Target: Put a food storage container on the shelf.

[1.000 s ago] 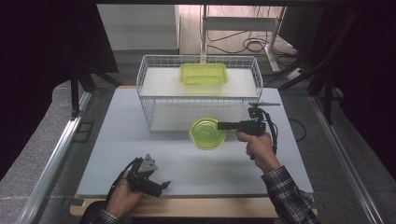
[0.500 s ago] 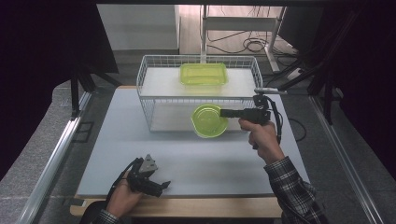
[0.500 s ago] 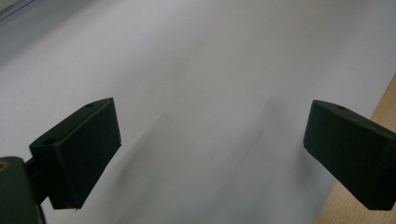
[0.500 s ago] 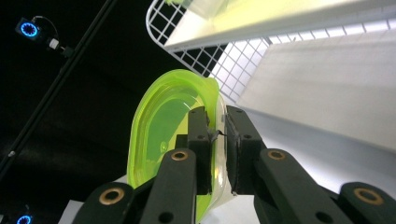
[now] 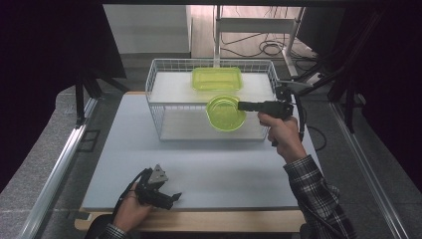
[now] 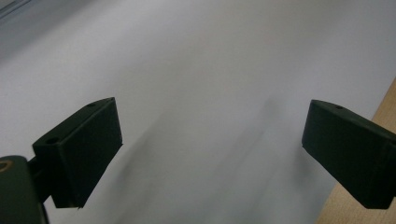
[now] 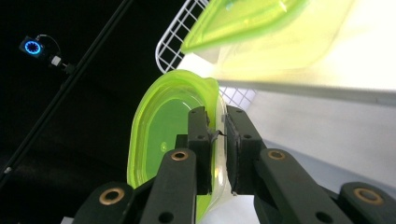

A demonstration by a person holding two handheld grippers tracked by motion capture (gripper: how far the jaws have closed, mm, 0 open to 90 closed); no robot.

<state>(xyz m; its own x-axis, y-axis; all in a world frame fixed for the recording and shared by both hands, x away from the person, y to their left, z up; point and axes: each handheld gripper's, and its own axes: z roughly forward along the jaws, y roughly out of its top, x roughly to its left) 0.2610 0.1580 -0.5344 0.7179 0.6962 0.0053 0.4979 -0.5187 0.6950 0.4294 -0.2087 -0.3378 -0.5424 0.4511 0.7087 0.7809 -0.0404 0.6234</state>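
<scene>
High view: right gripper held level, reaching leftward from the hand, pinching the rim of a round green container; container clear of the table, hanging at the fingertips in front of the white wire basket; a rectangular green container lying on the basket's upper shelf, beyond and just above the fingers; left gripper resting at the table's near edge, well apart from the round container, fingers spread. Left gripper view: black fingers spread wide, bare white table between them, wooden edge just outside one finger. Right gripper view: fingers pressed onto the wall of the round green container, one pad inside, one outside; rectangular green container above and past the fingertips, wire basket beside it.
</scene>
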